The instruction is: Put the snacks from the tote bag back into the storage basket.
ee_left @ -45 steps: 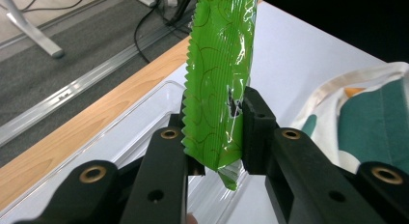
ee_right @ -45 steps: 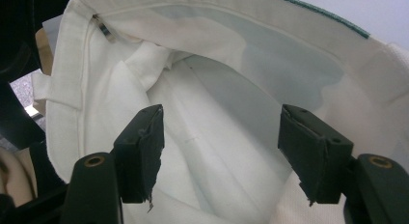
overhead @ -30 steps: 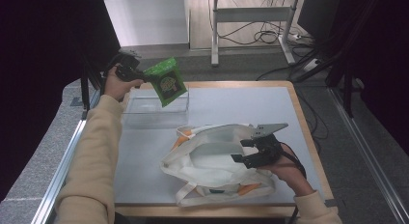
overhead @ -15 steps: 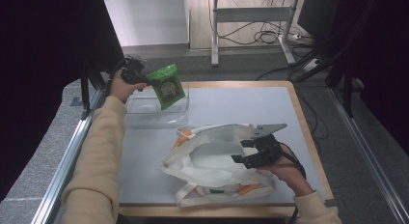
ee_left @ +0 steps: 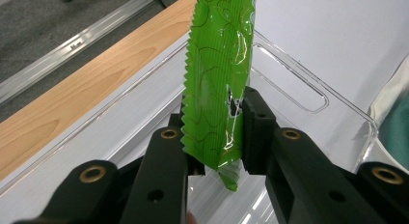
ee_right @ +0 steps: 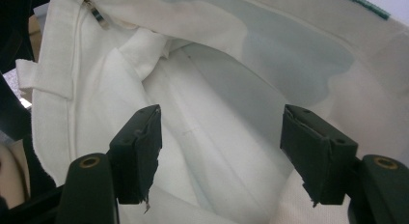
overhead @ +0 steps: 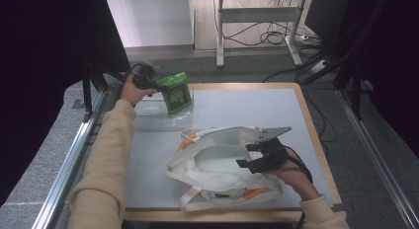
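Observation:
A green snack packet (overhead: 177, 93) hangs upright from my left gripper (overhead: 159, 86), just over a clear plastic tray (overhead: 148, 116) at the table's far left. In the left gripper view the black pads (ee_left: 258, 130) pinch the packet (ee_left: 219, 74) near its lower end, with the tray (ee_left: 299, 81) below. A white tote bag (overhead: 217, 162) with orange trim lies at the near middle of the table, its mouth gaping. My right gripper (overhead: 248, 156) reaches into that mouth from the right. Its jaws stand wide apart inside the bag (ee_right: 217, 79), with nothing between the pads (ee_right: 140, 142).
The grey table top (overhead: 247, 108) has a wooden edge all round. Aluminium rails run along both sides of it. Table legs and cables stand on the floor beyond the far edge. The person's cream sleeve (overhead: 106, 160) lies along the table's left side.
My left hand has come down and a little to the right with the green packet, closer to the clear tray. The right gripper and the bag have stayed put.

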Demonstrator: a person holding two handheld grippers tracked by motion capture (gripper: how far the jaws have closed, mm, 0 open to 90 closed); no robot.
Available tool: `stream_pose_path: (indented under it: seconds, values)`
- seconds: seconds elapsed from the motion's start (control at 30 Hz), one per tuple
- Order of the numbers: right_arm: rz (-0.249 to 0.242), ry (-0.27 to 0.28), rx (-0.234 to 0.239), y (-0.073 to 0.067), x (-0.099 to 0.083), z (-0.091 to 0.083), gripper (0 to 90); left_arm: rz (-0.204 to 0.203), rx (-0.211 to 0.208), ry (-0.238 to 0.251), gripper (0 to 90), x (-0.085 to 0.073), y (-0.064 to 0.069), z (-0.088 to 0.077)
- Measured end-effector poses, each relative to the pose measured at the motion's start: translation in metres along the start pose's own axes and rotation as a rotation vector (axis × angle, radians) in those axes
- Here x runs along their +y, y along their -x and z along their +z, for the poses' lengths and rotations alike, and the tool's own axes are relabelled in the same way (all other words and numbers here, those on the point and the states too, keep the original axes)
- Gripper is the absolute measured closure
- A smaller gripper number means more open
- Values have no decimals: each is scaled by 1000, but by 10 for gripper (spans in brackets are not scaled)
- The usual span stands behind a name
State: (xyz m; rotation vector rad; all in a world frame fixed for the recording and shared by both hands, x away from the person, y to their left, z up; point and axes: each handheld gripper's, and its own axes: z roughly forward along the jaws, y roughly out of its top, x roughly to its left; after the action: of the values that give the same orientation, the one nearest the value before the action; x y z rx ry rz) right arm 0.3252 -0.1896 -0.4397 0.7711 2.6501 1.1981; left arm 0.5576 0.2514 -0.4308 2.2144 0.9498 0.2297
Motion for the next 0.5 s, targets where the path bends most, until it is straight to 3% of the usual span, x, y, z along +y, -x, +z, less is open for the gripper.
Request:
stream_pose_path:
  seconds: [0.23,0.5]
  values:
    - [3,-10,-9,1,-1,2,314,10,26,-5,746,10,-2,6]
    - [4,-23,-12,1,-2,5,313,-39,64,26,733,8,-8,15]
